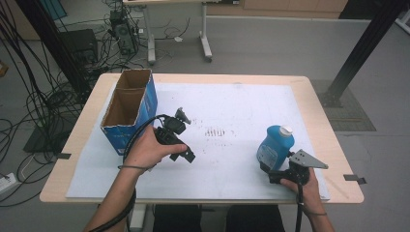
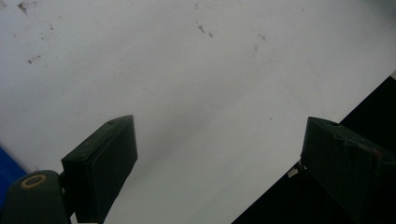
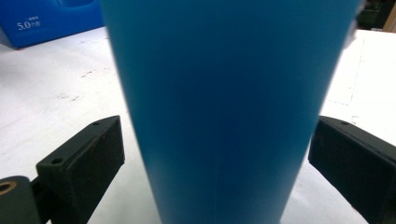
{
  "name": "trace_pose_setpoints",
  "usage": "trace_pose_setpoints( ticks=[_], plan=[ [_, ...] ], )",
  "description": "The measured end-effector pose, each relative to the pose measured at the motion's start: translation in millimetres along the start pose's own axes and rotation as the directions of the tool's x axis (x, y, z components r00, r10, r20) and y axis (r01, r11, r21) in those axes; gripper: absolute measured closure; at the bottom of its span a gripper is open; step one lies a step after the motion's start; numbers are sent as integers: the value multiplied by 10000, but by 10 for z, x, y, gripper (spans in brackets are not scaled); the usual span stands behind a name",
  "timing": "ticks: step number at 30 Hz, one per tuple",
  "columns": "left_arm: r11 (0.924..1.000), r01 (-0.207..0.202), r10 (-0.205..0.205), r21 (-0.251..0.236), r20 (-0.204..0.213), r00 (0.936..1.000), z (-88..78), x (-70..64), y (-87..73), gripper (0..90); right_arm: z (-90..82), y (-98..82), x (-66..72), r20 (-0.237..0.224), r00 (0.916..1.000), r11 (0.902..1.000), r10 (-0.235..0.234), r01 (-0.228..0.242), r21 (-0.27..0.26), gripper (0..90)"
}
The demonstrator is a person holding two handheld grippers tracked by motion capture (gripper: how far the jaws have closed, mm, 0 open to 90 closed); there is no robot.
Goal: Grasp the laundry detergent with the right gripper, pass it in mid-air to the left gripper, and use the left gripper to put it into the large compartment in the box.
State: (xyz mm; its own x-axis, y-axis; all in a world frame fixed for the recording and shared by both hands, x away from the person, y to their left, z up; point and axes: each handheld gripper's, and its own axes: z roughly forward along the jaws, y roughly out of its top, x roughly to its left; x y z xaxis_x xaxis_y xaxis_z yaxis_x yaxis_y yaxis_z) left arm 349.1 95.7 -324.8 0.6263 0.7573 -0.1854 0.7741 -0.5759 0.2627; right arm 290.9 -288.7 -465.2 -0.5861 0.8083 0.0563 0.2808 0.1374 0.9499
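On the high view I read the desk (image 1: 319,111) from the left. At its left edge stands an open blue cardboard box (image 1: 129,108) with two compartments, resting partly on the white sheet (image 1: 241,106) that covers most of the desk top. Just right of the box, the left hand (image 1: 147,150) carries the left claw (image 1: 186,155) low over the sheet, with its cable looping back over the wrist.

The left gripper view adds what the high view cannot resolve: I see the two black jaws standing wide apart, with nothing but scuffed white sheet between them. A sliver of blue shows at the lower left corner of that view, and the dark drop past the sheet edge at the lower right.

Further right on the high view, the blue bottle (image 1: 274,145) with a white cap stands upright on the sheet, near the front right of the desk. The right claw (image 1: 270,170) sits at its base, with the grey plate on top.

The right gripper view gives the detail: the bottle body lies between the jaws, close to the camera. I see a gap on the left side and the right pad just at the wall, so the jaws are apart and not clamped. The box shows at that view's upper left.
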Motion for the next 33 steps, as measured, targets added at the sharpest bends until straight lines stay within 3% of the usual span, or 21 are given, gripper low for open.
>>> trace_pose_setpoints(
  ticks=[33],
  plan=[
    [10000,-71,71,27,44,10000,11,-22,1,110,95,27,-1,96,9999,9998,-65,66,-163,30]
  ],
)
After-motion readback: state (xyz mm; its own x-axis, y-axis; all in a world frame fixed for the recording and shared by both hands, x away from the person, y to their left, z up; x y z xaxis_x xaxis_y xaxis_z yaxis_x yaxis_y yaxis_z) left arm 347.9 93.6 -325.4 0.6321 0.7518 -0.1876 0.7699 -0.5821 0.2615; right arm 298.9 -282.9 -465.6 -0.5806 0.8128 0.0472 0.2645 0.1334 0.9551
